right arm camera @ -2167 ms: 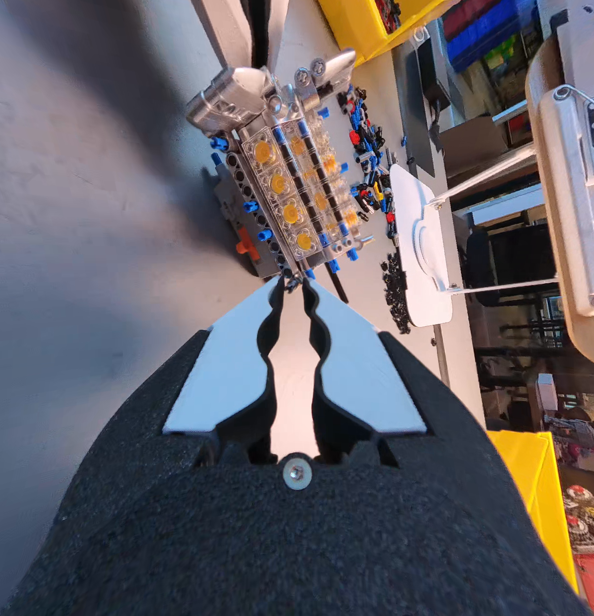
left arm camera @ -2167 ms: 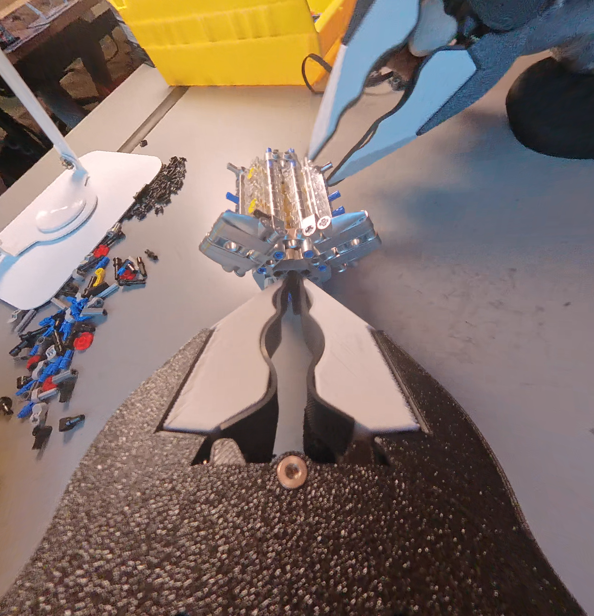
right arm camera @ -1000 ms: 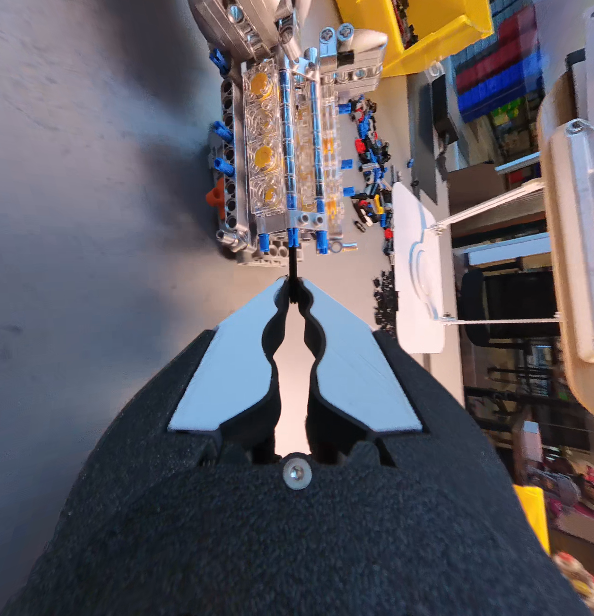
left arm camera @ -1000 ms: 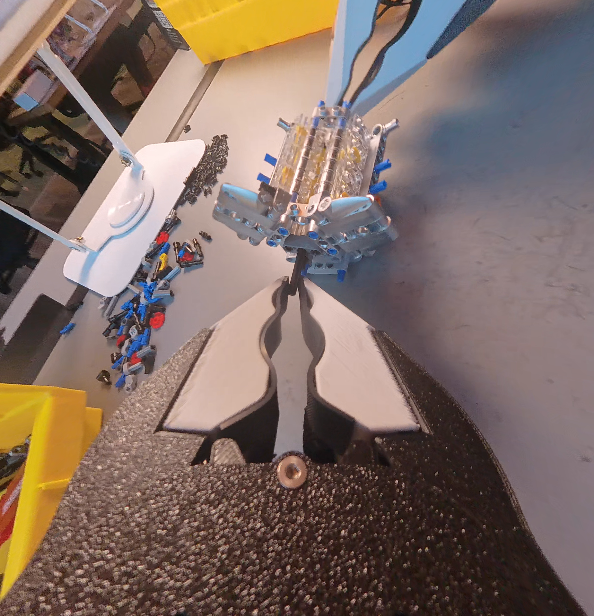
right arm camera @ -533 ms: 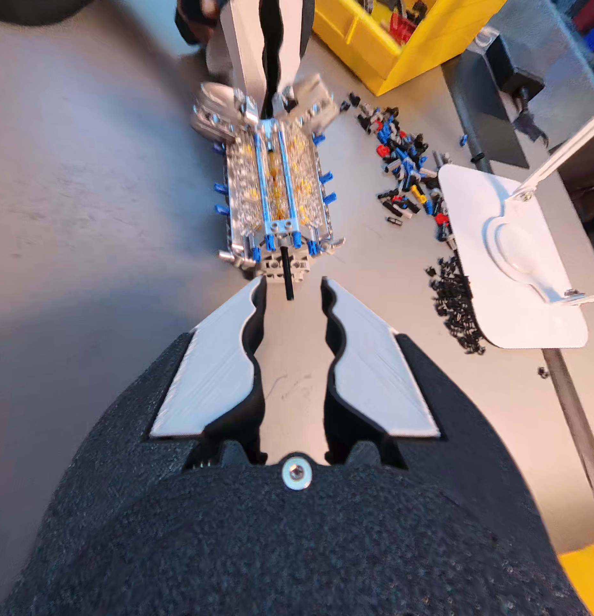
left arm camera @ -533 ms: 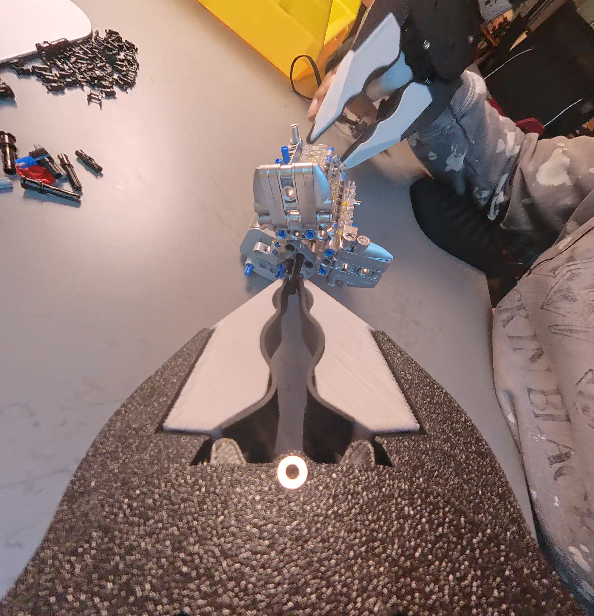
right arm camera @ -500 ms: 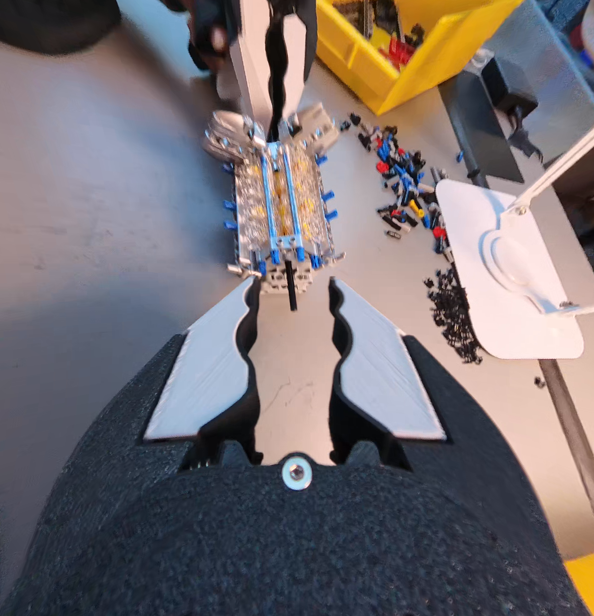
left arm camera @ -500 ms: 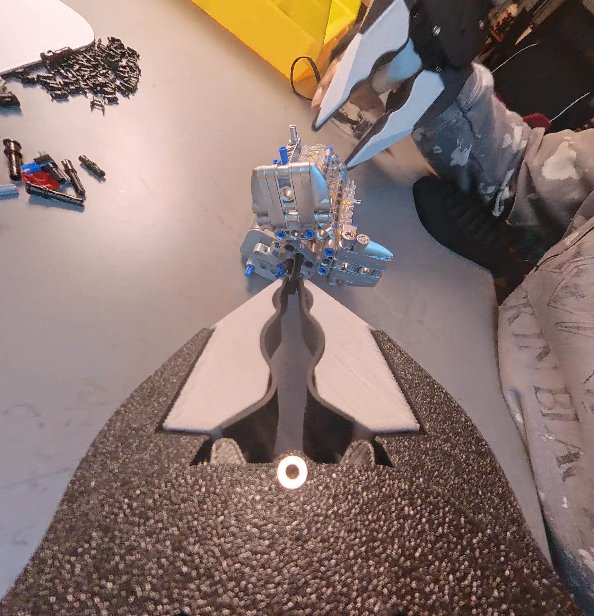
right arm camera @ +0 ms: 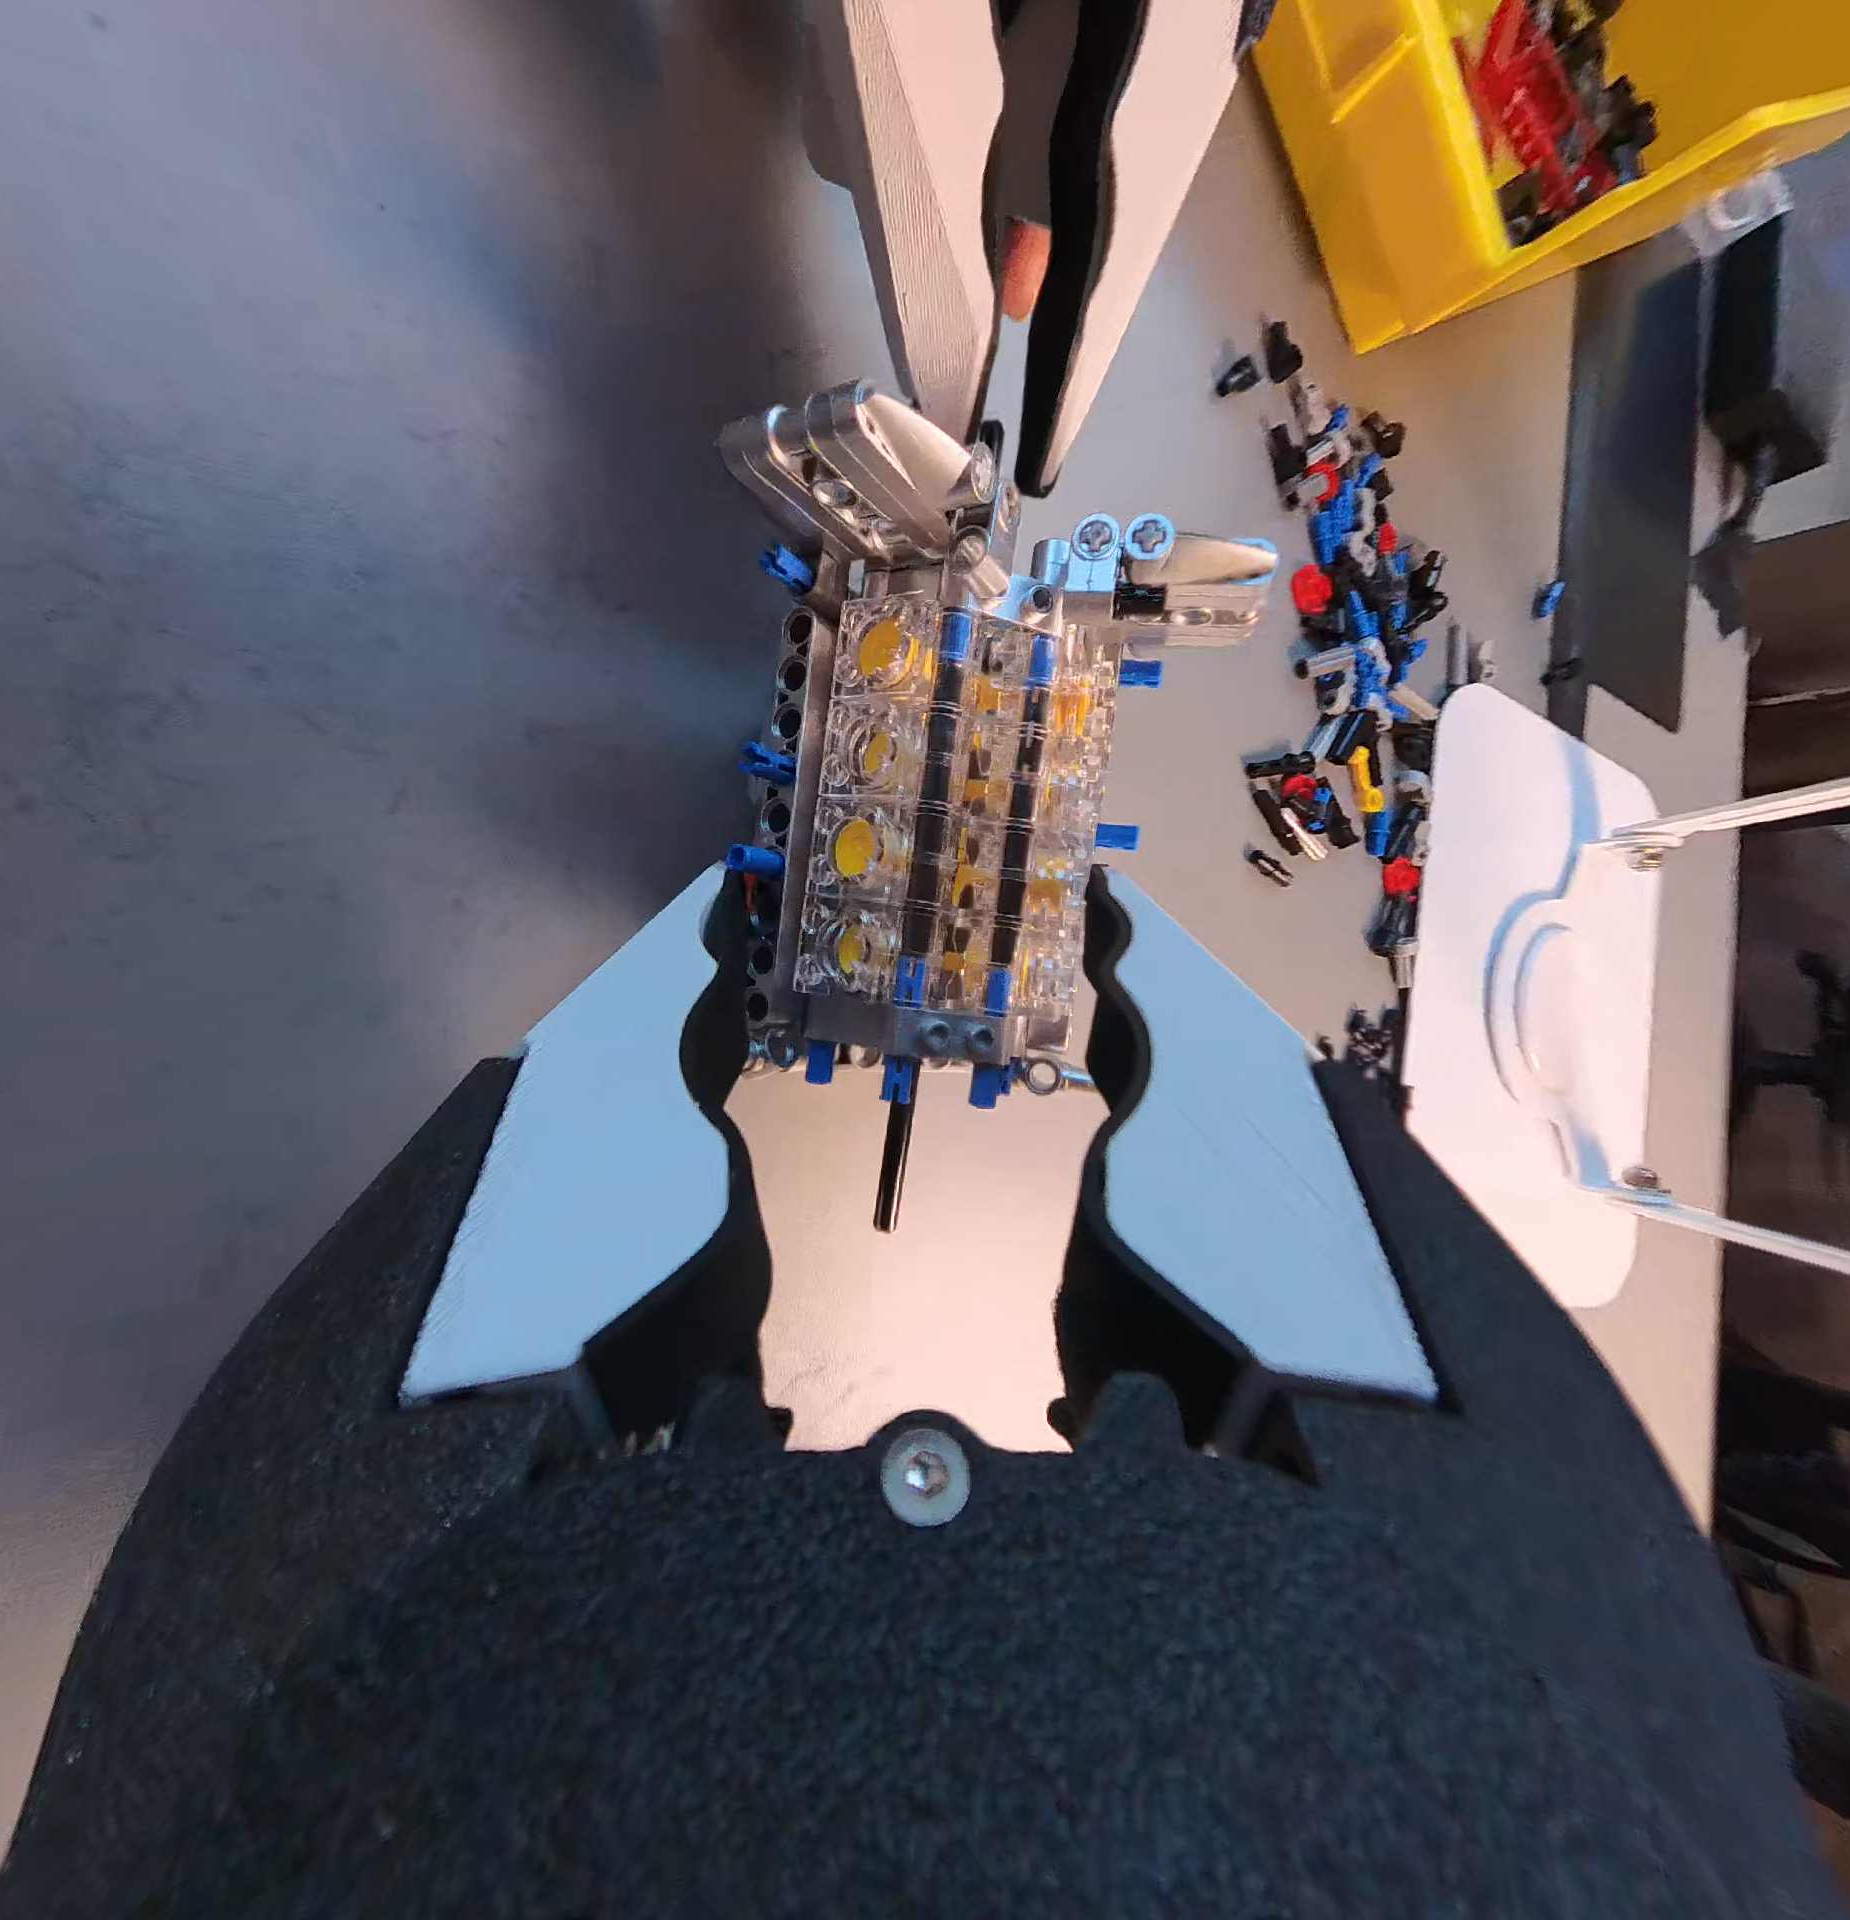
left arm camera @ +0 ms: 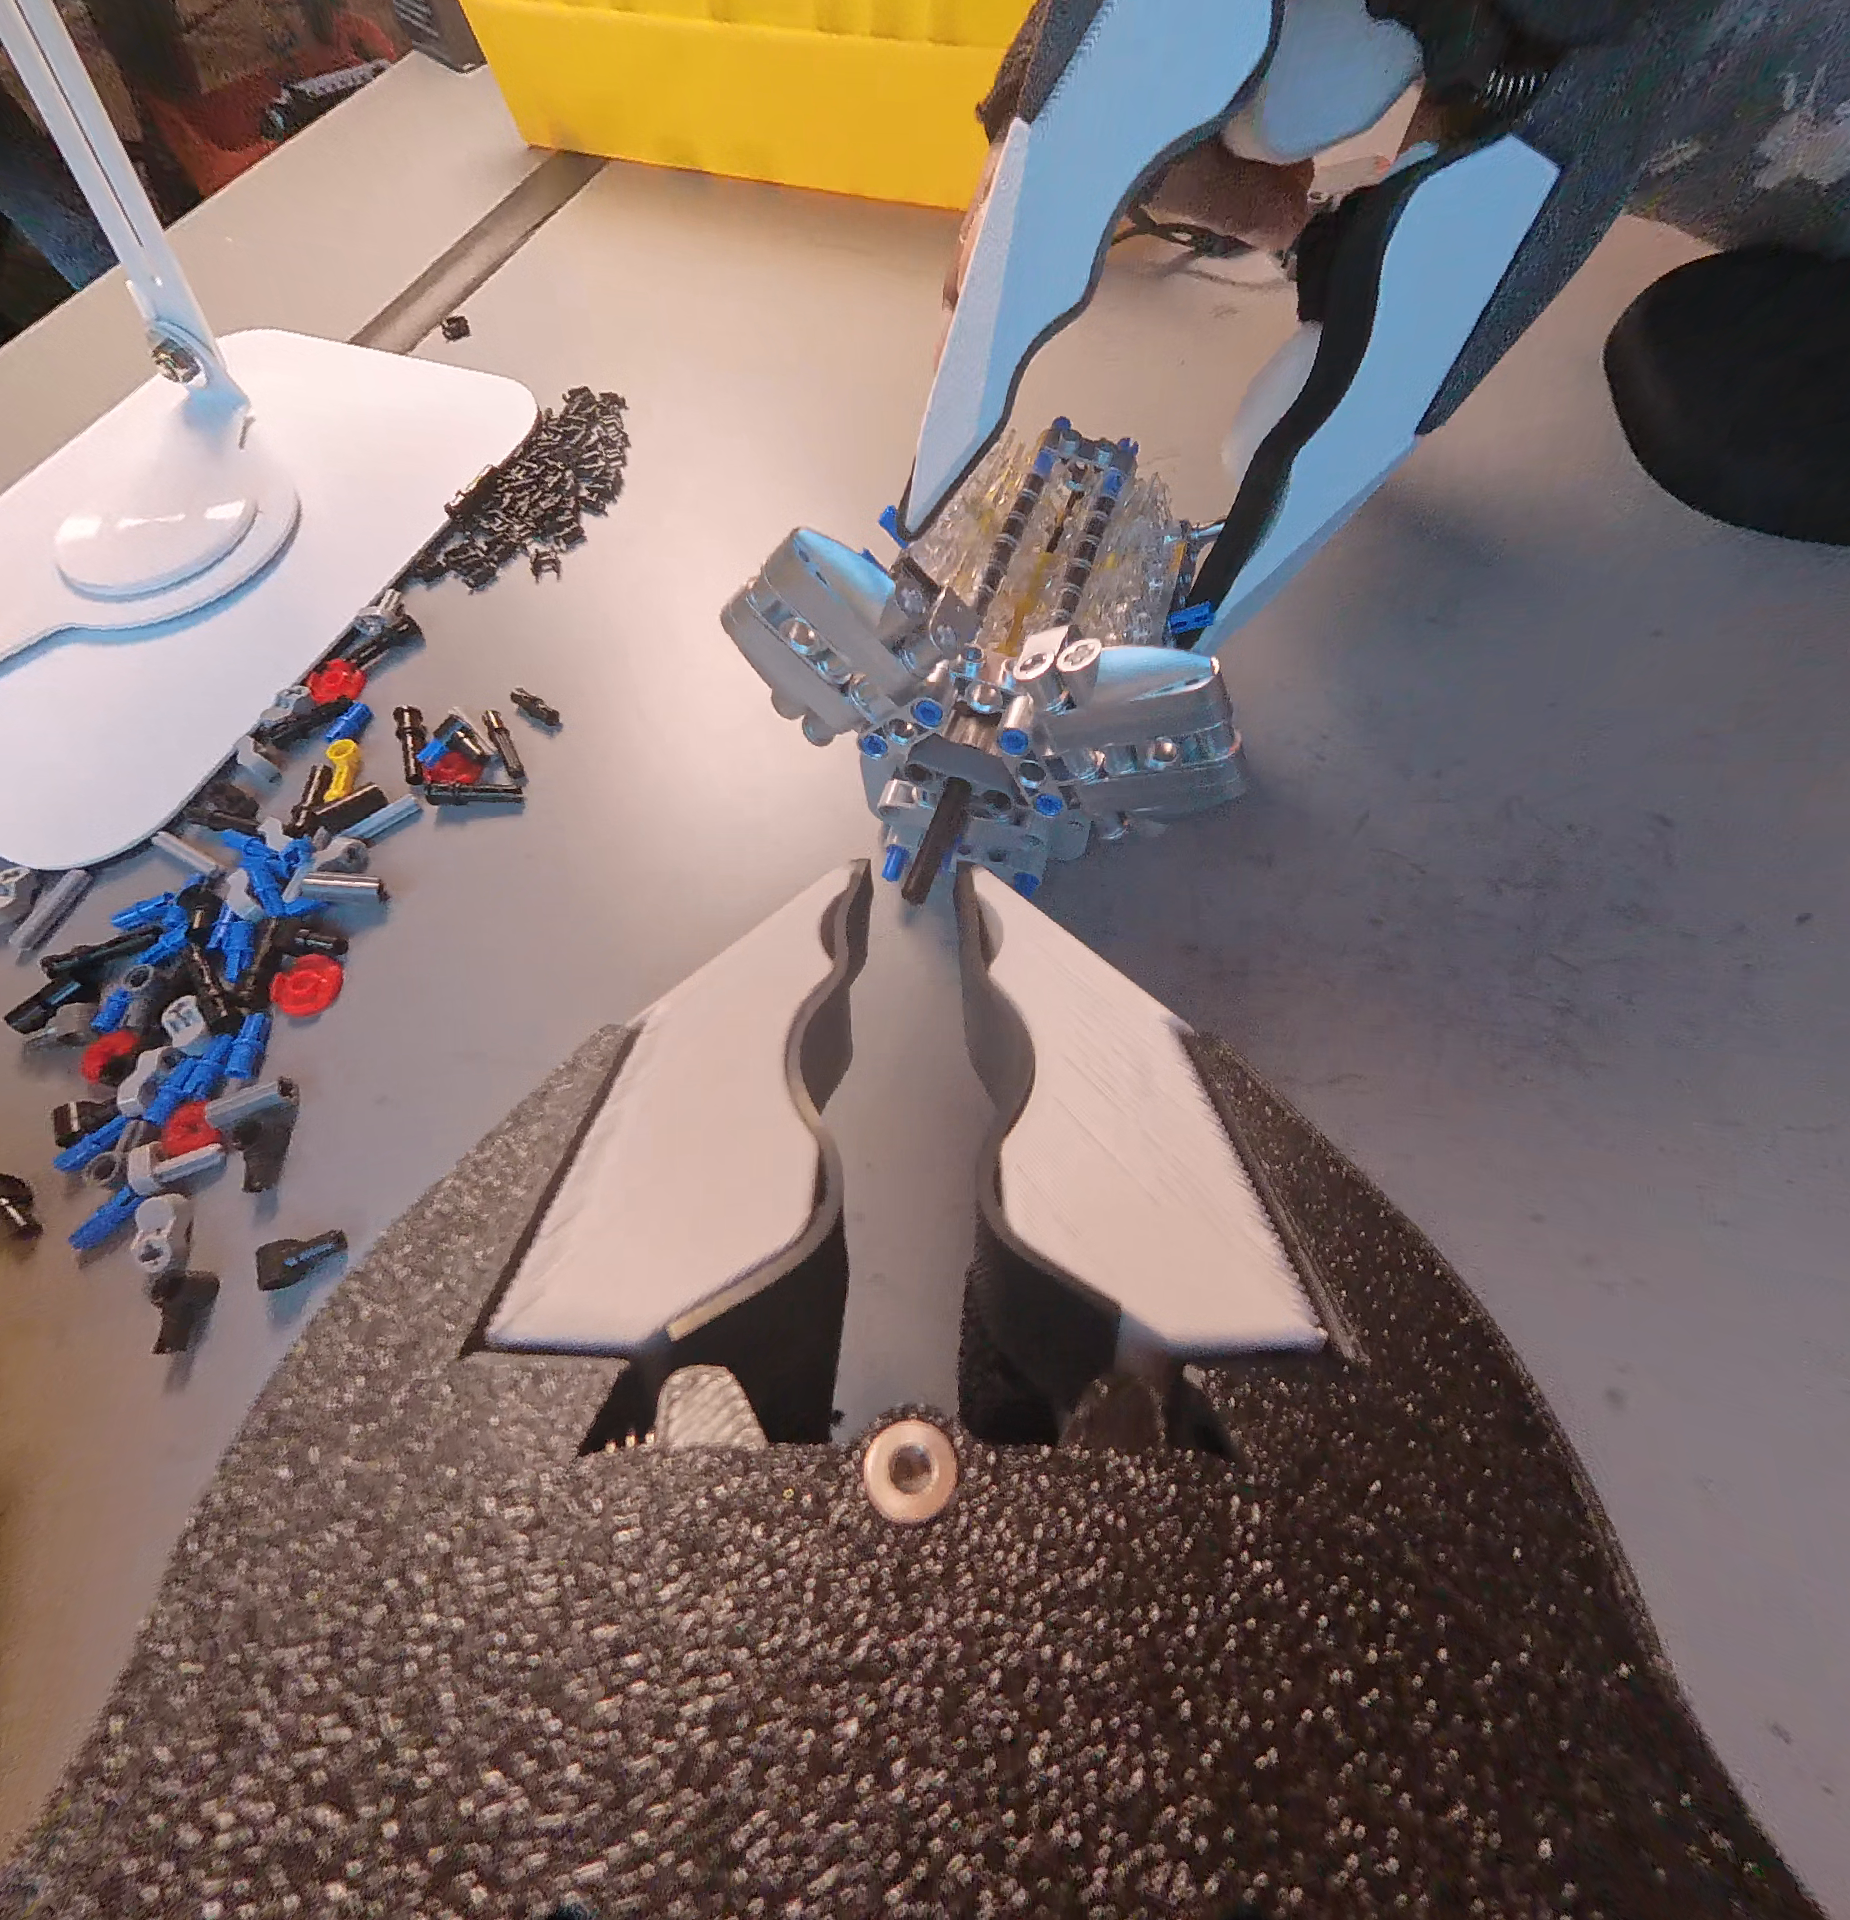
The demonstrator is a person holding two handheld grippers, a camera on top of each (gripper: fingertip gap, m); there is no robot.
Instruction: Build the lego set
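Left wrist view, left tool (left arm camera: 913,883) narrowly parted beside brick engine model (left arm camera: 988,665), right tool (right arm camera: 905,914) wide astride it, loose pieces (left arm camera: 204,935) nearby.

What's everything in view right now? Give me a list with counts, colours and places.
Brick engine model: one, clear, grey and yellow with blue pins, mid-table between both grippers.
Black axle: one, sticks out of the model's near end, between the left fingertips, untouched.
Loose parts: many, blue, black, red and grey, scattered beside the lamp base.
Small black pins: a pile, at the lamp base's edge.
Lamp base: one, white, table's left.
Yellow bin: one seen in each view, at table edges.
Table: grey.
Left gripper: open, at the axle tip.
Right gripper: open, its fingers straddle the model's end.
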